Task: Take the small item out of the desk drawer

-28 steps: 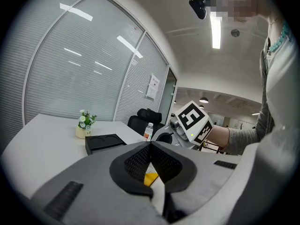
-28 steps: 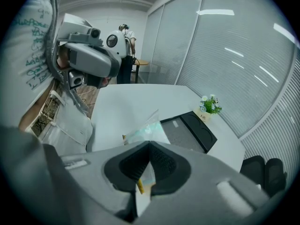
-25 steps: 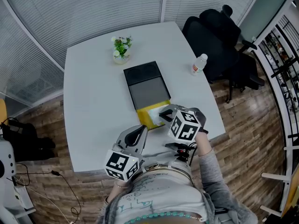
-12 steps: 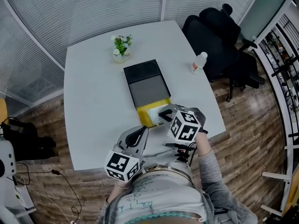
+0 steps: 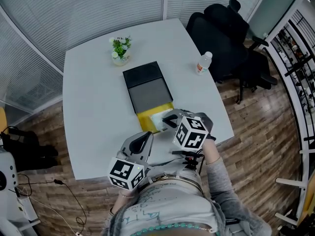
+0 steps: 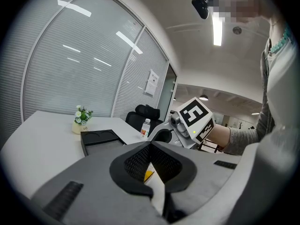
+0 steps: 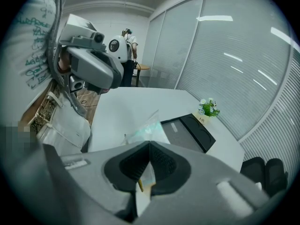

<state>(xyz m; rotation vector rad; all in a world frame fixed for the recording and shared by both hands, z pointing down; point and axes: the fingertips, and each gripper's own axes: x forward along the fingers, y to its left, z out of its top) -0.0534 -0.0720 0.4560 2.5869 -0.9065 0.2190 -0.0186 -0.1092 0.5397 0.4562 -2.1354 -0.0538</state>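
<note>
A black desk organiser (image 5: pixel 146 87) lies on the white table (image 5: pixel 93 107), and its yellow drawer (image 5: pixel 146 121) is pulled out toward me. My right gripper (image 5: pixel 169 120) is over the drawer's right end, pointing steeply down. It is shut on a small clear plastic packet (image 5: pixel 160 117). In the right gripper view the packet (image 7: pixel 149 125) sticks out beyond the closed gripper (image 7: pixel 150 145), with the organiser (image 7: pixel 190 130) behind it. My left gripper (image 5: pixel 146 137) stays near the table's front edge, left of the drawer. In its own view the left gripper (image 6: pixel 151 145) is shut, with nothing between its fingers.
A small potted plant (image 5: pixel 119 50) stands behind the organiser. A water bottle (image 5: pixel 202 63) is near the table's right edge. A black office chair (image 5: pixel 221 31) sits beyond the far right corner. Blinds on glass walls ring the table, and wooden floor surrounds it.
The head view has shifted slightly, so the table sits a little more to the left. Both grippers and the packet keep their places.
</note>
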